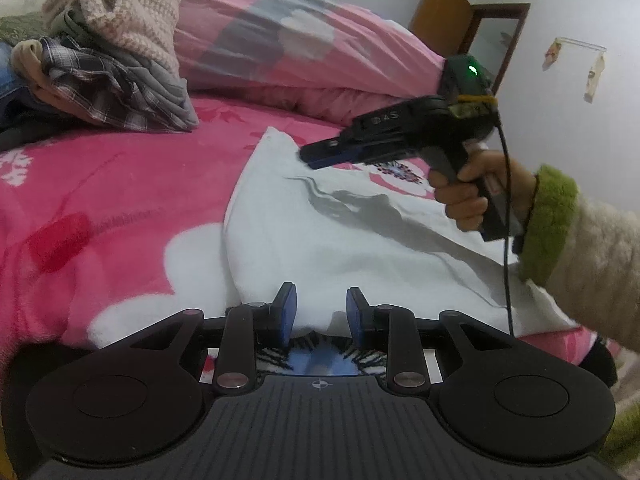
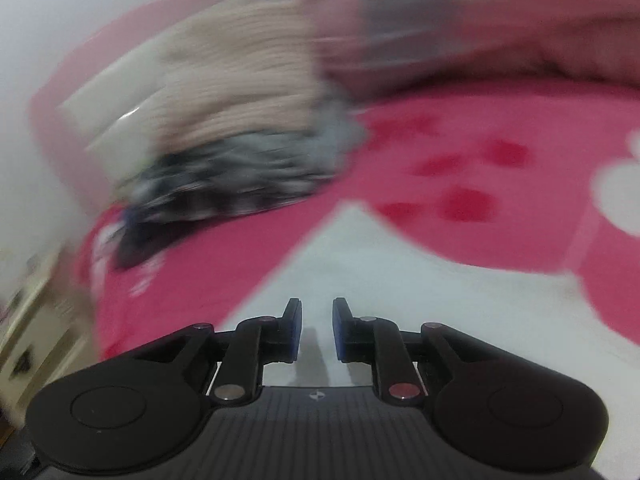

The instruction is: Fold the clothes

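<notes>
Nearest to you, your left hand-held gripper (image 1: 321, 312) sits at the near edge of the white shirt (image 1: 340, 236), its blue pads parted narrowly with nothing between them; a fringed blue print shows just below the pads. That shirt is the landmark: it lies spread on the pink bed (image 1: 120, 200), mostly flat, one corner pointing toward the far pillow. Over the shirt's far half hovers your right hand-held gripper (image 1: 316, 156), gripped by your hand (image 1: 464, 192) in a green-cuffed sleeve; from the side you cannot tell its gap. Its own camera settles it: pads (image 2: 294, 328) a little apart and empty above white cloth (image 2: 360, 280).

My read is that you are between grasps on this shirt, either about to take an edge for a fold or just done smoothing one. A fold would call for both pads closing on one layer only.

Beyond the shirt's far left corner lies a heap of clothes (image 1: 116, 68), plaid and knit. The right view is smeared with motion; only the left shows the wall and door behind.
</notes>
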Action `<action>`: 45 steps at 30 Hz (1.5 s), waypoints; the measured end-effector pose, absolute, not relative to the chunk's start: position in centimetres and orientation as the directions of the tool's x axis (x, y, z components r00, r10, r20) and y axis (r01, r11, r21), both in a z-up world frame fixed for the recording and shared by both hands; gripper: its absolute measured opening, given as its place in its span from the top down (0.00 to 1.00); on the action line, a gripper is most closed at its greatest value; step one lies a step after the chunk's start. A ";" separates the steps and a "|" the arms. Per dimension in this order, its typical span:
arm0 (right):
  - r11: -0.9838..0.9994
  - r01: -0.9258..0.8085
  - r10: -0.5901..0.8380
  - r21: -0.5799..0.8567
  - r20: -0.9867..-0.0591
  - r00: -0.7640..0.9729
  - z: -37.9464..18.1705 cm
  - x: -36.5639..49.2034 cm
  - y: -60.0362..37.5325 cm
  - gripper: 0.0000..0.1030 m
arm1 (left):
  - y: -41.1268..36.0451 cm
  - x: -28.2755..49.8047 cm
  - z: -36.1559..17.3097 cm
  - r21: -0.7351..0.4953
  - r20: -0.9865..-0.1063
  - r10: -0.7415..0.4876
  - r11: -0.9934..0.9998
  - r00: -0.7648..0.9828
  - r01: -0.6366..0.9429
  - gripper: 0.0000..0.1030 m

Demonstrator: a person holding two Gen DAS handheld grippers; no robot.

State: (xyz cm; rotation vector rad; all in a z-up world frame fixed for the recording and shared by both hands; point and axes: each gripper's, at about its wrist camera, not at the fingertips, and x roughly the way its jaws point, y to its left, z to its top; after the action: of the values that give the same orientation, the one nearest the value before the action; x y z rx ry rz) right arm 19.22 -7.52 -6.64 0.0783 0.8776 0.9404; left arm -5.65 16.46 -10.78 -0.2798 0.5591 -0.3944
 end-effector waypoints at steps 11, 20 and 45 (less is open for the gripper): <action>0.701 -0.377 0.712 0.606 -0.555 0.430 -7.3 23.9 -9.2 0.81 | 19.5 -7.5 -10.9 -0.456 -0.445 -0.435 0.862 0.783 0.221 0.73; 0.518 -0.536 0.845 0.667 -0.496 0.200 -3.4 13.0 -13.8 0.81 | 21.7 -7.0 -11.7 -0.531 -0.428 -0.448 0.827 0.785 0.183 0.73; 0.248 -0.899 0.563 -0.361 -0.701 0.437 -8.0 -6.7 -1.2 0.90 | 16.2 -7.2 -12.2 0.037 -0.495 -0.324 0.919 0.806 0.392 0.75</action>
State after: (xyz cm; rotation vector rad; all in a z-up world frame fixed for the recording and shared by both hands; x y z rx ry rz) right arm -6.65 -1.17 -8.01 -0.8256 0.4825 1.0499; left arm -7.22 16.18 -12.15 0.1406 0.5039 -0.3848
